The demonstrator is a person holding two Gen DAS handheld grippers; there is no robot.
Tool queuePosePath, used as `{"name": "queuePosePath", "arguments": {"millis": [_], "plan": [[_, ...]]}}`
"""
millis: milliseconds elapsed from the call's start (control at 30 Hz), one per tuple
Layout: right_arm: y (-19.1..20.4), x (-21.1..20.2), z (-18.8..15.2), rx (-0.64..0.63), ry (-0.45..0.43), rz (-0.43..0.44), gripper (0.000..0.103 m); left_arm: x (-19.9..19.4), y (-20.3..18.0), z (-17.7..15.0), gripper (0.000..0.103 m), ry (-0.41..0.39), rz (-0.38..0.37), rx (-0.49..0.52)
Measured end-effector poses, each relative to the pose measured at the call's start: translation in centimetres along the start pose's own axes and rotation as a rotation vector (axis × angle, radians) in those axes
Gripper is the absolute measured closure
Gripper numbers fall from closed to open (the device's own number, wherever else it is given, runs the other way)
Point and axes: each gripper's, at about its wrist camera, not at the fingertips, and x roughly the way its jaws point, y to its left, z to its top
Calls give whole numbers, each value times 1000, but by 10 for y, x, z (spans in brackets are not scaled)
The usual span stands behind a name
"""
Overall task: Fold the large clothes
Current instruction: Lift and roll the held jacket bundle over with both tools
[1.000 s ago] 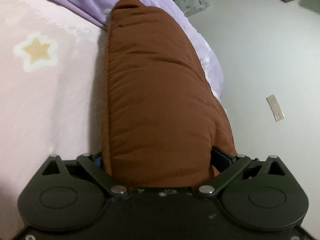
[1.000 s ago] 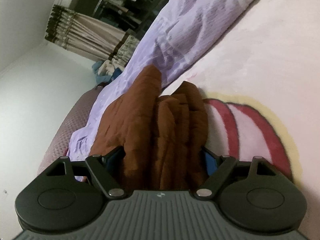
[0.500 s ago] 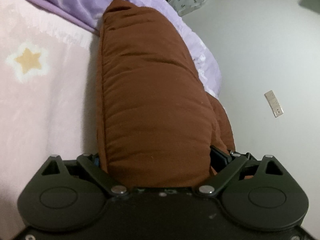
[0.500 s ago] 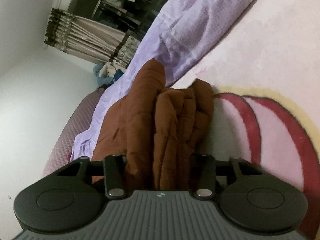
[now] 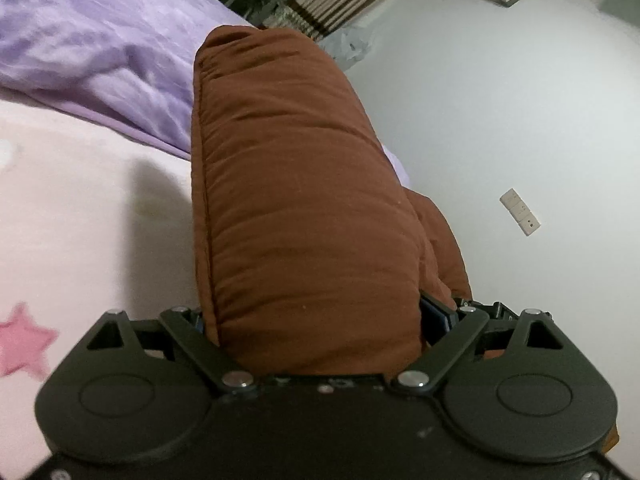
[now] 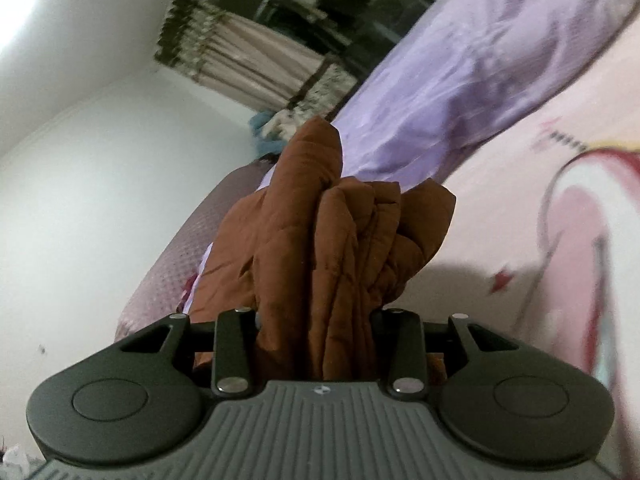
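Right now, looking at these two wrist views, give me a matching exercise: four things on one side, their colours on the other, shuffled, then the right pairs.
Things:
1. Padded garment
2. Quilt beyond the garment
3. Star printed on the blanket
4. Wall switch plate

Colours:
A. Lilac
B. White
C. Rust brown
D. Pink

Pairs: 1-C, 2-A, 3-D, 4-B
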Motion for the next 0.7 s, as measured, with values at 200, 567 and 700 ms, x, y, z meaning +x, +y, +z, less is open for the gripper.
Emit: {"name": "queuePosePath", "arguments": {"millis": [200, 567, 700], "plan": [[21, 15, -35, -13, 26, -5, 59, -45, 25, -26, 11, -12, 17, -40], [-19, 27, -64, 44, 77, -105, 56, -19, 80, -65, 10, 46, 39, -122], [-38, 23, -71, 86, 70, -57, 49, -16, 90, -70, 7, 45, 5, -149]]}}
